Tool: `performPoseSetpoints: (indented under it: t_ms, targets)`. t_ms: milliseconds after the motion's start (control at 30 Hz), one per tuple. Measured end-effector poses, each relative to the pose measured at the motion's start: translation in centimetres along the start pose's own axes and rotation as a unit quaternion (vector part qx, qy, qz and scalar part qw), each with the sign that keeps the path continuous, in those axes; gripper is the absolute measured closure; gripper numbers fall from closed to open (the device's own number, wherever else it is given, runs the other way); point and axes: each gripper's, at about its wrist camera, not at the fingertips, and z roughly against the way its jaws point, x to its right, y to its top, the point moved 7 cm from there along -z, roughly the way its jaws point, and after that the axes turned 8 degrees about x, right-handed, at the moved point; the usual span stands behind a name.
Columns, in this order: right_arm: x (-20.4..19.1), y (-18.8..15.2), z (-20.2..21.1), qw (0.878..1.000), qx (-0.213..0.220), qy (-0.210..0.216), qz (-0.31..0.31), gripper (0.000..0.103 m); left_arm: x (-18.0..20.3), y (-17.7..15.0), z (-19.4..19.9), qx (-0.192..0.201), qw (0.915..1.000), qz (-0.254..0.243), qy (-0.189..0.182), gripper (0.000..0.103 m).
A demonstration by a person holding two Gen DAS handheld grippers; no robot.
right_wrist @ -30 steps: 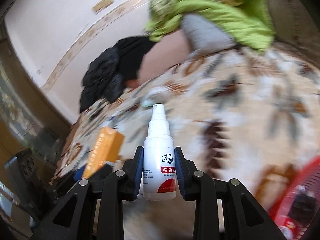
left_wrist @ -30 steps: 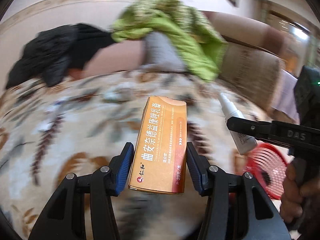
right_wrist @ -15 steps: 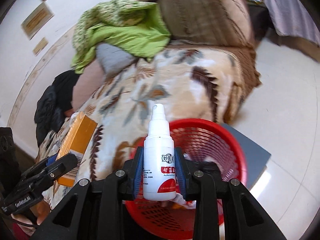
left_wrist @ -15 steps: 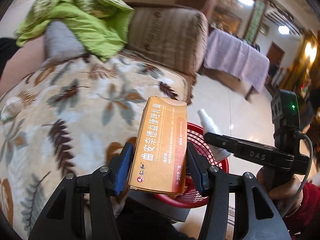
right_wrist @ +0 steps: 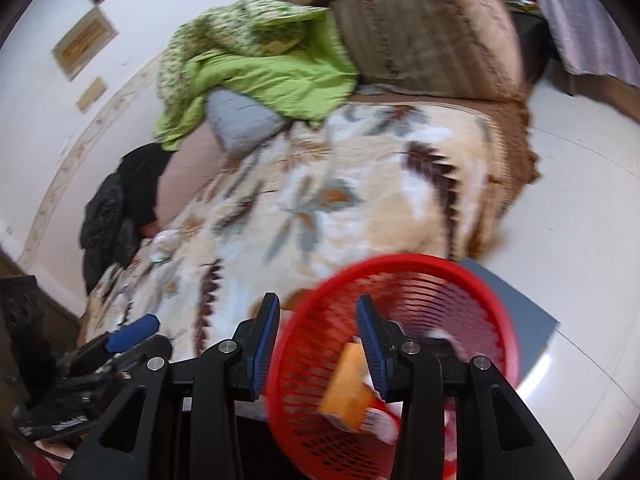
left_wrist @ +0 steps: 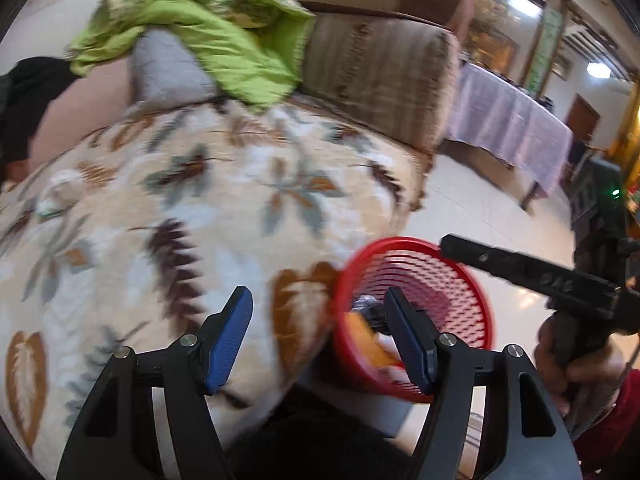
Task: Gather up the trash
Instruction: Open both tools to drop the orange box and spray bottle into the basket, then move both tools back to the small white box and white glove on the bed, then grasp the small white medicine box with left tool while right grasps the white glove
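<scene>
A red mesh basket point(left_wrist: 416, 276) stands on the floor beside the sofa; it also shows in the right wrist view point(right_wrist: 404, 276). The orange medicine box point(right_wrist: 348, 392) lies inside it, seen too in the left wrist view point(left_wrist: 366, 336). The white spray bottle point(right_wrist: 378, 422) lies under the box, mostly hidden. My left gripper point(left_wrist: 320, 336) is open and empty over the sofa edge next to the basket. My right gripper point(right_wrist: 318, 340) is open and empty above the basket rim; it shows at the right of the left wrist view point(left_wrist: 520, 268). A small crumpled white scrap point(left_wrist: 60, 196) lies on the blanket, also in the right wrist view point(right_wrist: 164, 244).
A leaf-patterned blanket point(left_wrist: 200, 220) covers the sofa seat. A green quilt point(left_wrist: 208, 32) and grey pillow point(left_wrist: 164, 68) lie at the back, a black jacket point(right_wrist: 116, 216) at the far end. The sofa arm point(left_wrist: 380, 76) is beyond. A grey mat point(right_wrist: 520, 312) lies under the basket. A cloth-covered table point(left_wrist: 512, 128) stands across the tiled floor.
Both grippers have opened. The orange box and the spray bottle have dropped from them into the red basket. Both cameras have tilted slightly.
</scene>
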Motion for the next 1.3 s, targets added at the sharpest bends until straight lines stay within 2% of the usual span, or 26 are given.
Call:
performPoseSetpoints:
  t_ms: [200, 300, 367, 500, 600, 700, 767, 833, 933, 1033, 1100, 1167, 1233, 1300]
  targets:
    - [-7.1, -0.4, -4.0, 0.997, -0.031, 0.06, 0.048, 0.059, -8.4, -0.7, 4.6, 0.026, 0.9953, 0.034, 0.086, 0.036]
    - [-11.0, -0.5, -6.0, 0.992, -0.043, 0.091, 0.07, 0.059, -13.2, -1.5, 7.5, 0.041, 0.9882, 0.059, 0.135, 0.036]
    - [-13.8, -0.8, -7.3, 0.989, -0.053, 0.109, 0.09, 0.053, -16.4, -2.3, 9.1, 0.046, 0.9822, 0.081, 0.164, 0.036]
    - [-18.6, -1.8, -10.4, 0.981, -0.077, 0.133, 0.119, 0.051, -23.2, -4.1, 12.1, 0.058, 0.9652, 0.149, 0.207, 0.036]
    - [-21.7, -2.3, -12.7, 0.975, -0.089, 0.142, 0.143, 0.05, -27.2, -5.1, 13.5, 0.064, 0.9515, 0.167, 0.25, 0.036]
    - [-24.7, -2.4, -15.4, 0.97, -0.101, 0.158, 0.152, 0.042, -31.3, -6.2, 14.8, 0.073, 0.9382, 0.193, 0.278, 0.036]
    - [-26.5, -2.2, -17.2, 0.967, -0.1, 0.165, 0.165, 0.033, -33.8, -7.0, 15.2, 0.074, 0.93, 0.222, 0.284, 0.036]
    - [-28.4, -2.1, -20.0, 0.964, -0.099, 0.164, 0.185, 0.031, -36.4, -7.7, 15.8, 0.075, 0.9202, 0.258, 0.285, 0.036]
    - [-30.3, -1.7, -24.4, 0.961, -0.099, 0.156, 0.204, 0.031, -38.7, -7.5, 16.7, 0.085, 0.9117, 0.279, 0.289, 0.035]
    - [-30.8, -0.5, -28.8, 0.966, -0.101, 0.144, 0.19, 0.031, -40.5, -6.3, 16.6, 0.084, 0.9115, 0.274, 0.295, 0.032]
    - [-30.7, 0.6, -31.9, 0.971, -0.098, 0.127, 0.178, 0.031, -41.8, -4.9, 16.3, 0.086, 0.9125, 0.264, 0.3, 0.023]
    - [-31.0, 1.4, -34.7, 0.972, -0.094, 0.121, 0.177, 0.031, -42.9, -3.5, 15.8, 0.093, 0.9139, 0.251, 0.306, 0.019]
    - [-31.4, 1.3, -36.6, 0.972, -0.102, 0.116, 0.18, 0.031, -43.8, -2.1, 14.8, 0.091, 0.9166, 0.233, 0.312, 0.019]
    - [-31.7, 0.5, -38.6, 0.969, -0.123, 0.116, 0.178, 0.032, -45.1, -0.8, 12.7, 0.074, 0.9235, 0.216, 0.309, 0.014]
